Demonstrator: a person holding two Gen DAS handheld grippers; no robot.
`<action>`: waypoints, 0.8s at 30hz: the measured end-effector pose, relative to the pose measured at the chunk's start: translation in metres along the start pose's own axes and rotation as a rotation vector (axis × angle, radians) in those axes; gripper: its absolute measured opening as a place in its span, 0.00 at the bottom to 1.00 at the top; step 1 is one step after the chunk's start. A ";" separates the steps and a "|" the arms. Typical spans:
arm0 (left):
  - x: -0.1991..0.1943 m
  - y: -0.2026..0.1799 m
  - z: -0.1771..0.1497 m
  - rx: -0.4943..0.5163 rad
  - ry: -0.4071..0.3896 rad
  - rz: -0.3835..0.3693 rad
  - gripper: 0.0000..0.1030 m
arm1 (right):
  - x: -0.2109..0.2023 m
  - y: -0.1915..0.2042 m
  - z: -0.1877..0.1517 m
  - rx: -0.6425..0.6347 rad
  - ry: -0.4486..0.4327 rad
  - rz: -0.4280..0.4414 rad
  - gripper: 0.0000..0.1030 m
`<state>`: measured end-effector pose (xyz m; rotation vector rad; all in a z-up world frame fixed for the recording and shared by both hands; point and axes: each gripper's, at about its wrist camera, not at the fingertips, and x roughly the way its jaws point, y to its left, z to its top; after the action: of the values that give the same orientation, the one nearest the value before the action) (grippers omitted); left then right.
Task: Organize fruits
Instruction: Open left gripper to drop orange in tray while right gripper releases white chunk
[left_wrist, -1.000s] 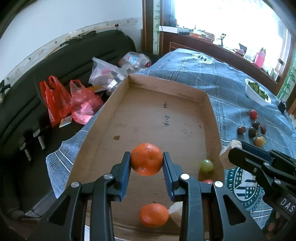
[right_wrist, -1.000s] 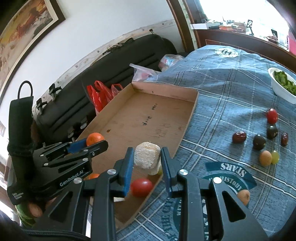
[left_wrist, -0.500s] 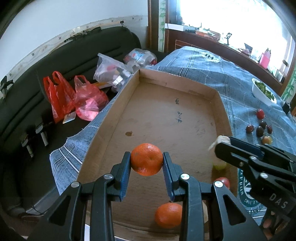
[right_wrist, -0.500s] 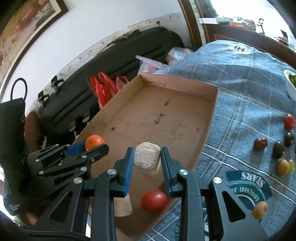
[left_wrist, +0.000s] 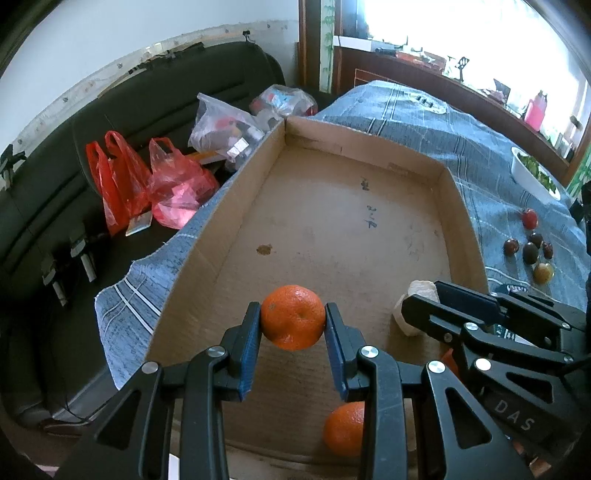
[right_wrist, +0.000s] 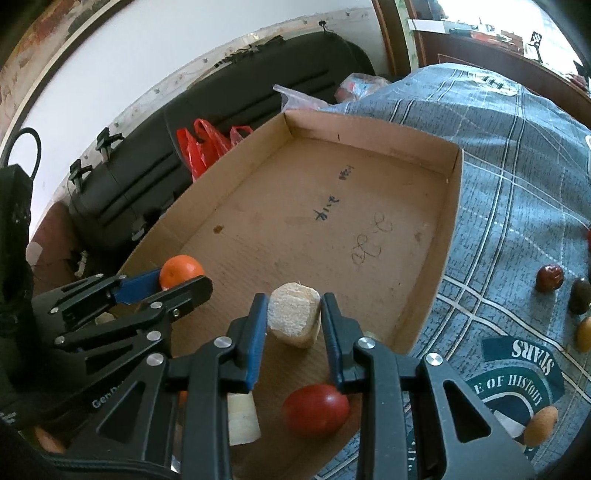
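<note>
Dimpled orange mandarin (left_wrist: 293, 316) clamped in left tool (left_wrist: 292, 334), rough pale chunk (right_wrist: 294, 318) in right tool (right_wrist: 293, 334).

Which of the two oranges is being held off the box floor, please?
The farther orange, clamped in the left tool; the other orange lies on the box floor.

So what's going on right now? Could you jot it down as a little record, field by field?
left tongs: shut on an orange, held over the box
right tongs: shut on a pale fibrous chunk
cardboard box: open and shallow, on a blue plaid cloth
already in box: second orange, red tomato, another pale chunk
still on cloth: several small dark and yellowish fruits
</note>
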<state>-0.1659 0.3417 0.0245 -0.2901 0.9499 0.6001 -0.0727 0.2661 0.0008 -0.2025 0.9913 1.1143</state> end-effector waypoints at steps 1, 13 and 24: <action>0.001 0.000 -0.001 0.001 0.003 0.000 0.32 | 0.000 0.000 0.000 -0.002 -0.001 -0.001 0.31; 0.006 -0.003 -0.005 0.015 0.027 0.011 0.42 | -0.002 0.000 0.000 0.001 0.003 -0.010 0.36; -0.006 -0.001 -0.009 0.008 0.006 0.030 0.62 | -0.023 -0.004 -0.001 0.008 -0.039 -0.005 0.42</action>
<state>-0.1738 0.3343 0.0248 -0.2713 0.9636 0.6232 -0.0722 0.2487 0.0164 -0.1765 0.9601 1.1057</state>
